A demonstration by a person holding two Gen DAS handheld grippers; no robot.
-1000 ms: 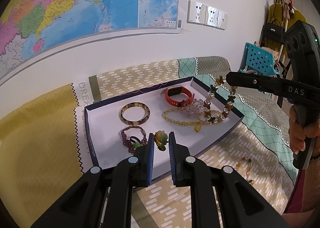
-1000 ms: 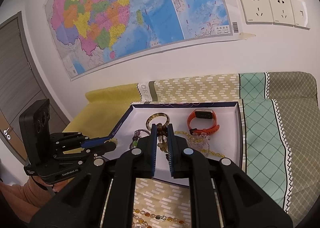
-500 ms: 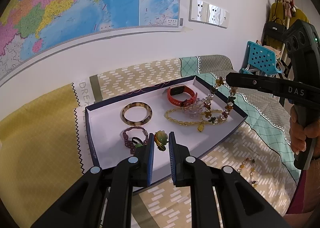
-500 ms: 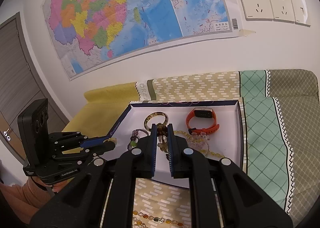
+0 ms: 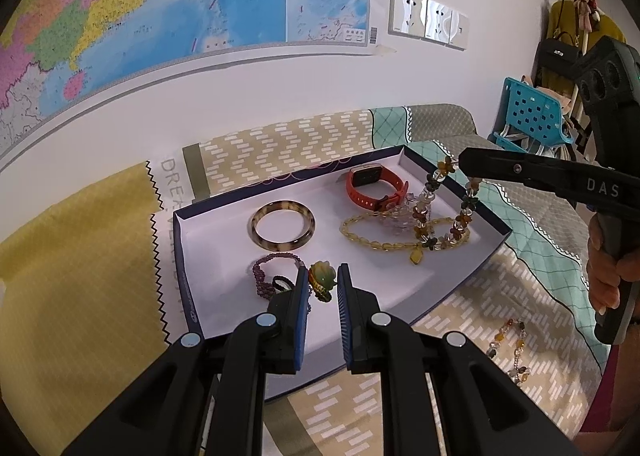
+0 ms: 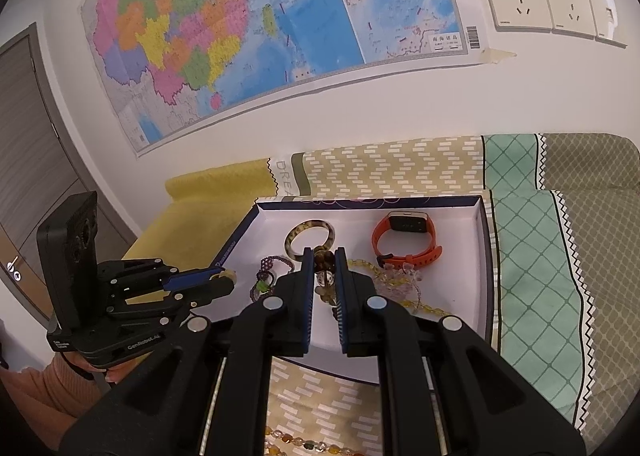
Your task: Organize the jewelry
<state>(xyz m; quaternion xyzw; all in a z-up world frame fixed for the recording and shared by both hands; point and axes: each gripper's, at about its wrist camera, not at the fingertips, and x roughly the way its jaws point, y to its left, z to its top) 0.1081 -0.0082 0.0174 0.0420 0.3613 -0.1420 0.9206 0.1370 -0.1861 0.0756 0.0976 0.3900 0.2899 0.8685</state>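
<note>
Item: flower-bead strand (image 5: 444, 212), pinched at its top between the pads of the right gripper (image 6: 322, 260) and hung straight below the tips as a loop, long axis vertical, its low end resting among the yellow bead necklace (image 5: 384, 244) on the floor of the tray (image 5: 184, 256). Left gripper (image 5: 322, 282): jaws narrowly parted with nothing gripped, a green carved charm (image 5: 322, 276) seen just ahead of the gap. The right gripper is judged nearer, a release dropping the strand directly beneath it.
</note>
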